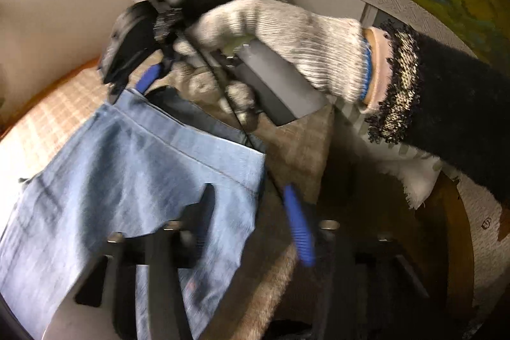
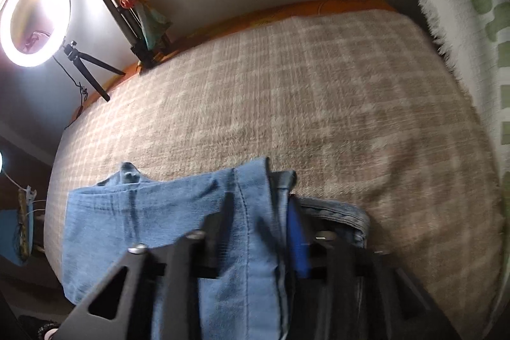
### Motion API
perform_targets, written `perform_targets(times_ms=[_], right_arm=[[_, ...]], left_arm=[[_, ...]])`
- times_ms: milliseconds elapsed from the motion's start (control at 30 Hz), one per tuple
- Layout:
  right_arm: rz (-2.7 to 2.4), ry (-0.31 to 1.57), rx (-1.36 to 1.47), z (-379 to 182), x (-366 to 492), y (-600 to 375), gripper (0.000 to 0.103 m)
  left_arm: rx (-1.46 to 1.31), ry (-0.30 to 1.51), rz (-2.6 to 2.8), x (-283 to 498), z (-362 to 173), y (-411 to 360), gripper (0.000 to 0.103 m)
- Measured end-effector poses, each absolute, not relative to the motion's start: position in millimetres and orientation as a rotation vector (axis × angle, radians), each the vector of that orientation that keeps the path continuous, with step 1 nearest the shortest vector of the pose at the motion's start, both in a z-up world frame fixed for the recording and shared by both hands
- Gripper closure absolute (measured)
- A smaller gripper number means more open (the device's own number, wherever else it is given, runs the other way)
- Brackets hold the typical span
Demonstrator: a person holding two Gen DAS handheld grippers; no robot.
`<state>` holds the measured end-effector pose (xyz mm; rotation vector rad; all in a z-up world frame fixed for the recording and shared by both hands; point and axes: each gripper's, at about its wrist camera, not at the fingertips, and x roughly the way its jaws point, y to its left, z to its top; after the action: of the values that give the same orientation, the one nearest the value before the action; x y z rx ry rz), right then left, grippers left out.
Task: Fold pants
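Both wrist views look closely down, somewhat blurred, sharing the jeans (image 1: 127,180) and blanket (image 2: 318,101).

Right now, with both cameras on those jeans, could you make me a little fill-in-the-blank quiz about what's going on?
1. The pants are made of light ____ denim.
2. They hang above a ____ blanket that covers the bed.
3. The lit lamp by the wall has the shape of a ____.
4. The hand that holds the right gripper wears a knitted ____.

Missing words: blue; plaid; ring; glove
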<state>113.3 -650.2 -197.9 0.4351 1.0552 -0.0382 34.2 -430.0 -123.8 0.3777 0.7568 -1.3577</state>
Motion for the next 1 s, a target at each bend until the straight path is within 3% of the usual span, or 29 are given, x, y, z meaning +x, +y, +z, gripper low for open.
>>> perform_targets(times_ms=[233, 467, 700, 867, 1000], right_arm=[[-0.034, 0.970, 0.445, -154, 95, -638, 0.062], [0.068, 0.907, 0.411, -116, 76, -580, 0.060], [0.205, 0.906, 0.359, -111, 67, -496, 0.065], [0.287, 0.926, 0.297, -117, 70, -441, 0.071], [0.334, 0.947, 0.267, -123, 77, -407, 0.071]], left_arm=[[0.298, 0.735, -1.262, 52, -91, -366, 0.053], [0.239, 0.681, -1.030, 84, -69, -254, 0.053], [0.219, 0.700, -0.762, 122, -100, -144, 0.053], [0.236, 0.736, -0.715, 119, -132, -123, 0.061], [0.171, 0.803, -0.702, 120, -158, -119, 0.061]])
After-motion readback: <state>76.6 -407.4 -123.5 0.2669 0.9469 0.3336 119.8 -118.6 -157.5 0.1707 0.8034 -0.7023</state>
